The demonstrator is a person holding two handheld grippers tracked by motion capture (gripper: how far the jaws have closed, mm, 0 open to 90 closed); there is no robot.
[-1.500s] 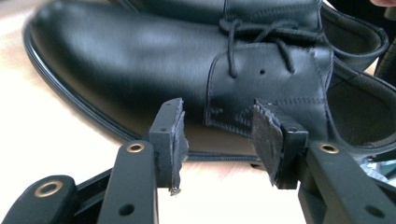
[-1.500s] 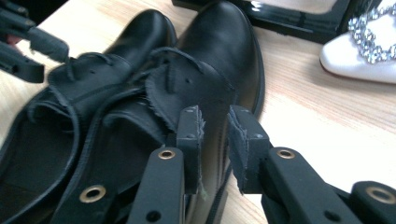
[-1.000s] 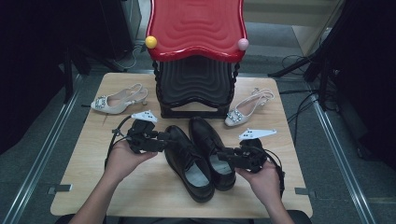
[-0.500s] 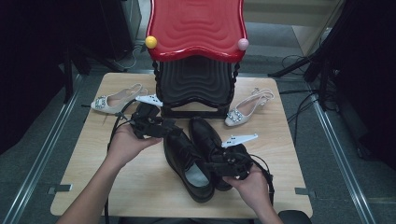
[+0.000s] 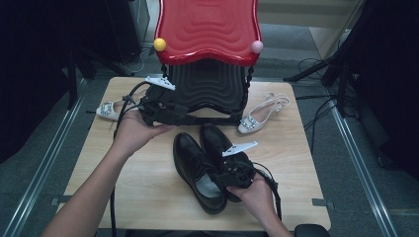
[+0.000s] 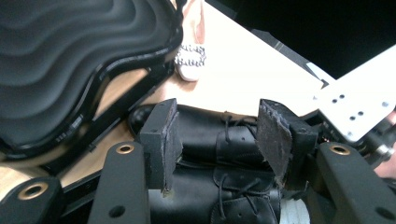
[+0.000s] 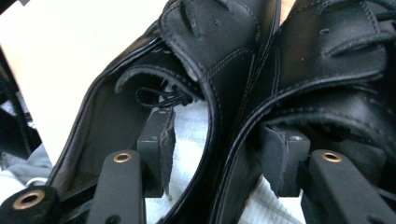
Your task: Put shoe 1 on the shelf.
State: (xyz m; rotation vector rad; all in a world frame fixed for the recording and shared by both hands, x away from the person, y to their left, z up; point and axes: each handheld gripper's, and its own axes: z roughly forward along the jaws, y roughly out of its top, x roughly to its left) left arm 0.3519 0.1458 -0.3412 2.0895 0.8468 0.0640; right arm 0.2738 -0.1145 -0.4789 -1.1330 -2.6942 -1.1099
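Note:
A pair of black leather lace-up shoes stands side by side mid-table, the left shoe (image 5: 195, 165) (image 7: 215, 42) touching the right shoe (image 5: 215, 140) (image 7: 336, 51). My right gripper (image 5: 225, 172) (image 7: 219, 154) is open at their heel ends. It straddles the two adjoining inner walls, one jaw down inside each shoe. My left gripper (image 5: 174, 112) (image 6: 215, 140) is open and empty, held above the table just in front of the black rack shelf (image 5: 207, 89) (image 6: 60, 60). It looks down toward the black shoes (image 6: 205, 123).
A rack with a red wavy top (image 5: 207, 27), a yellow ball (image 5: 159, 44) and a pink ball (image 5: 257, 47) stands at the back. White jewelled sandals lie on either side, one left (image 5: 109, 109), one right (image 5: 262, 116) (image 6: 189, 60). Cables trail off the table's right side.
My left gripper has moved away from the shoes, up and back toward the rack. My right gripper has shifted left and dropped into the shoes' openings.

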